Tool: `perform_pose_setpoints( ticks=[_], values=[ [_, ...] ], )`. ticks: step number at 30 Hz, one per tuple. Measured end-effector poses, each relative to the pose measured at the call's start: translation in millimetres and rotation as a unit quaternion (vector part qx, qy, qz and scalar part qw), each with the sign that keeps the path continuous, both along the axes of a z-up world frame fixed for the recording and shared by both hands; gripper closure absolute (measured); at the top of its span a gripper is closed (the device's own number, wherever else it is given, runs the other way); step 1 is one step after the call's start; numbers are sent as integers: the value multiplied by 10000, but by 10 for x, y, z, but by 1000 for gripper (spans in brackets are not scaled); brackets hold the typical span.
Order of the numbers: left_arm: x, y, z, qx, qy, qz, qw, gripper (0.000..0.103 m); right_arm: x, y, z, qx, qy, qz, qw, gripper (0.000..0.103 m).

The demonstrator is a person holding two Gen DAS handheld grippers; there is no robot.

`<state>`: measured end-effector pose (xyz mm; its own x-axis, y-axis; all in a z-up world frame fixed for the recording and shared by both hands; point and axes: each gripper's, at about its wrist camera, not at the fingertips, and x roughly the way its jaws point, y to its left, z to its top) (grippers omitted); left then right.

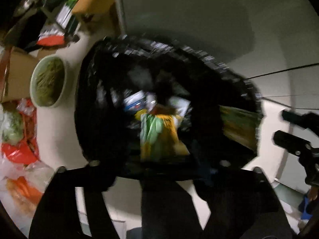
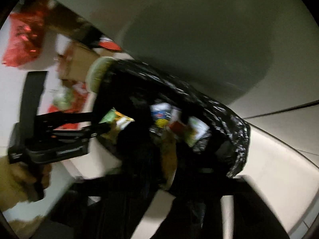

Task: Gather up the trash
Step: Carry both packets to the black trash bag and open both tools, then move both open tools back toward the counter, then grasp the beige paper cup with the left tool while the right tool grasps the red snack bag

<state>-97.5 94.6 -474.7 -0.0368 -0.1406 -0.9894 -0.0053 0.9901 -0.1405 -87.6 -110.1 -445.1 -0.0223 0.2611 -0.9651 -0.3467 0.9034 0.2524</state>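
A bin lined with a black bag (image 1: pixel 111 63) stands on the pale floor (image 1: pixel 57 131) against the wall (image 1: pixel 199 10), its mouth full of wrappers (image 1: pixel 159 131) in yellow, green and blue. The left hand-held gripper (image 1: pixel 157 171) is over the near rim; its two fingers stand wide apart, and a yellow-green wrapper sits between them, though blur hides whether they touch it. The right hand-held gripper (image 1: pixel 283 127) is at the bin's right side with its fingers parted and nothing between them; its own view is too blurred to add more. Just beside the bin on the left is a bowl (image 1: pixel 47 81) of greens, then a cardboard box (image 1: pixel 18 73) and red and clear plastic bags (image 1: pixel 18 153), crowding that side.
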Motion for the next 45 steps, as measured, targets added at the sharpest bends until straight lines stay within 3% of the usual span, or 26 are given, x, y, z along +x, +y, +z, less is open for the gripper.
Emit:
perform_pose_setpoints(
  ticks=[3, 6, 11, 14, 15, 17, 18, 20, 22, 25, 28, 31, 34, 36, 39, 45],
  values=[
    [-23, 75, 6, 99, 106, 36, 9999, 26, 58, -22, -6, -86, 11, -57, 9999, 41],
    [-67, 148, 152, 120, 73, 15, 9999, 26, 74, -48, 204, -9, -81, -61, 9999, 41],
    [-69, 189, 876, -163, -417, -17, 9990, 26, 75, -60, 1011, 471, -580, 75, 9972, 36],
    [-72, 171, 1478, -300, -937, -63, 9951, 22, 48, -63, 1844, 1135, -1092, 191, 9873, 31],
    [-78, 162, 1685, -333, -1134, -60, 9930, 17, 52, -71, 2105, 1333, -1288, 216, 9824, 27],
    [-74, 124, 1979, -430, -1456, -61, 9884, 17, 95, -106, 2711, 1767, -1853, 287, 9662, 25],
    [-73, 104, 2152, -528, -1622, -82, 9853, 16, 129, -131, 2949, 1872, -2155, 303, 9579, 18],
    [-46, 64, 2336, -567, -1799, -89, 9820, 16, 252, -204, 3385, 1870, -2942, 238, 9370, 6],
    [-12, 52, 2512, -664, -1986, -23, 9778, 16, 445, -267, 3677, 1587, -3689, 107, 9157, 6],
    [17, 60, 2653, -696, -2192, 111, 9731, 16, 855, -325, 3837, 992, -4275, -242, 8982, 6],
    [44, 69, 2759, -684, -2332, 191, 9698, 16, 1352, -324, 3787, 393, -4503, -466, 8908, 6],
    [34, 86, 2864, -671, -2463, 264, 9665, 16, 1761, -257, 3694, -74, -4457, -456, 8940, 6],
    [35, 124, 2927, -671, -2543, 328, 9642, 16, 2038, -182, 3527, -364, -4193, -424, 9061, 9],
    [42, 147, 2953, -639, -2581, 374, 9633, 16, 2099, -170, 3434, -421, -4024, -389, 9137, 35],
    [75, 179, 3029, -657, -2647, 458, 9610, 16, 2109, -219, 3442, -265, -3891, -460, 9197, 59],
    [376, 162, 3259, -874, -2957, 565, 9496, 16, 1704, -400, 3947, 557, -4274, -800, 8988, 68]
  ],
)
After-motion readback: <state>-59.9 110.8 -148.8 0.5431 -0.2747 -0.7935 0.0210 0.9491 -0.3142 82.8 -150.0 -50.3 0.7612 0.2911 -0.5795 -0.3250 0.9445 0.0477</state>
